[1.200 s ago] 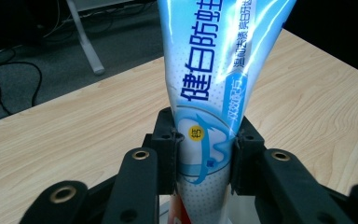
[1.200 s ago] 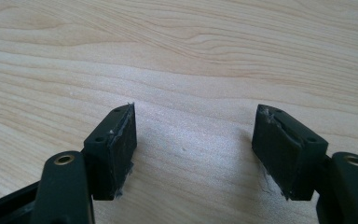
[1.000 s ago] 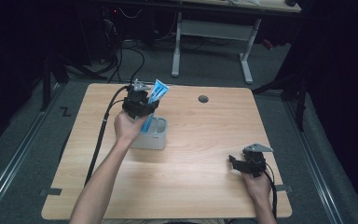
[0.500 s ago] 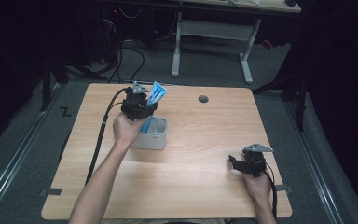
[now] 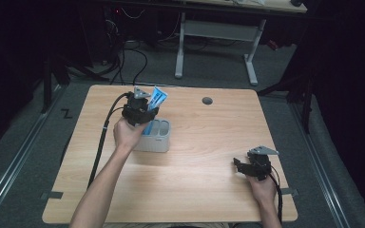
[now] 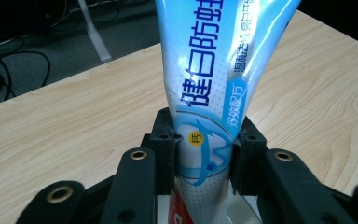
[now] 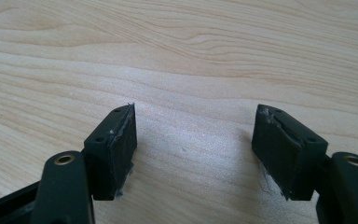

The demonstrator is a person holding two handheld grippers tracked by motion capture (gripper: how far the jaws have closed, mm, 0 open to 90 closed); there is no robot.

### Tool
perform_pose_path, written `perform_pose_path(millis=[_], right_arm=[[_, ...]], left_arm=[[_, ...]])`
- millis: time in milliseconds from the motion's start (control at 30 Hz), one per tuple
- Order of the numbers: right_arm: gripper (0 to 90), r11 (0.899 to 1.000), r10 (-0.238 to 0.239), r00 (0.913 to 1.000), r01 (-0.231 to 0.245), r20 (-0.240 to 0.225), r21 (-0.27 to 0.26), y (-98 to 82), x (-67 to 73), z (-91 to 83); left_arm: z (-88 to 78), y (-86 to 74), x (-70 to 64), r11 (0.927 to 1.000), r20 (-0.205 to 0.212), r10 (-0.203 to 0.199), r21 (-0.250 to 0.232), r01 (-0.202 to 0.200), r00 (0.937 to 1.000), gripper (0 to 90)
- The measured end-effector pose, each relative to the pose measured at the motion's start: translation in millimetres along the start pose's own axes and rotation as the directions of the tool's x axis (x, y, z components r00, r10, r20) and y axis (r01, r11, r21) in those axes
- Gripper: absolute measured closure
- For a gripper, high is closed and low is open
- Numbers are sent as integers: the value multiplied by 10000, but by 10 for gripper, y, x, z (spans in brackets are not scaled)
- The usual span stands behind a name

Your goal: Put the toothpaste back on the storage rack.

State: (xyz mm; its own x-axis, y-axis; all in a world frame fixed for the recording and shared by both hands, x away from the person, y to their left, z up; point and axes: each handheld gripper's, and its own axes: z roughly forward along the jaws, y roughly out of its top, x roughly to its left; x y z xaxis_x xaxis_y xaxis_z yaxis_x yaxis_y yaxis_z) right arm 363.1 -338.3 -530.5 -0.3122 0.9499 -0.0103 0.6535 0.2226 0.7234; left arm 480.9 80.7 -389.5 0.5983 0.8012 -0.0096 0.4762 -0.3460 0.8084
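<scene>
L gripper [image 6: 204, 154] clamped on toothpaste tube [image 6: 219, 79] over the grey holder [image 5: 154, 137]; tube's long axis near upright, top tilted away & right, lower end down in holder; R gripper [image 7: 193, 149] jaws apart, w/ nothing between, on table [image 5: 209, 190].

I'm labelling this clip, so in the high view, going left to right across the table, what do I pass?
Left gripper shut on the blue-and-white toothpaste tube → small round grey grommet in the tabletop → right gripper, open.
</scene>
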Motion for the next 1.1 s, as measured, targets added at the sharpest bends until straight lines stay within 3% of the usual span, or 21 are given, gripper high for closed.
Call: perform_pose_path(millis=[1100], right_arm=[[308, 10000, -31, 10000, 31, 10, -1, 0, -1, 1]], left_arm=[[61, -217, 4, 9997, -138, 47, 220, -44, 9999, 669]])
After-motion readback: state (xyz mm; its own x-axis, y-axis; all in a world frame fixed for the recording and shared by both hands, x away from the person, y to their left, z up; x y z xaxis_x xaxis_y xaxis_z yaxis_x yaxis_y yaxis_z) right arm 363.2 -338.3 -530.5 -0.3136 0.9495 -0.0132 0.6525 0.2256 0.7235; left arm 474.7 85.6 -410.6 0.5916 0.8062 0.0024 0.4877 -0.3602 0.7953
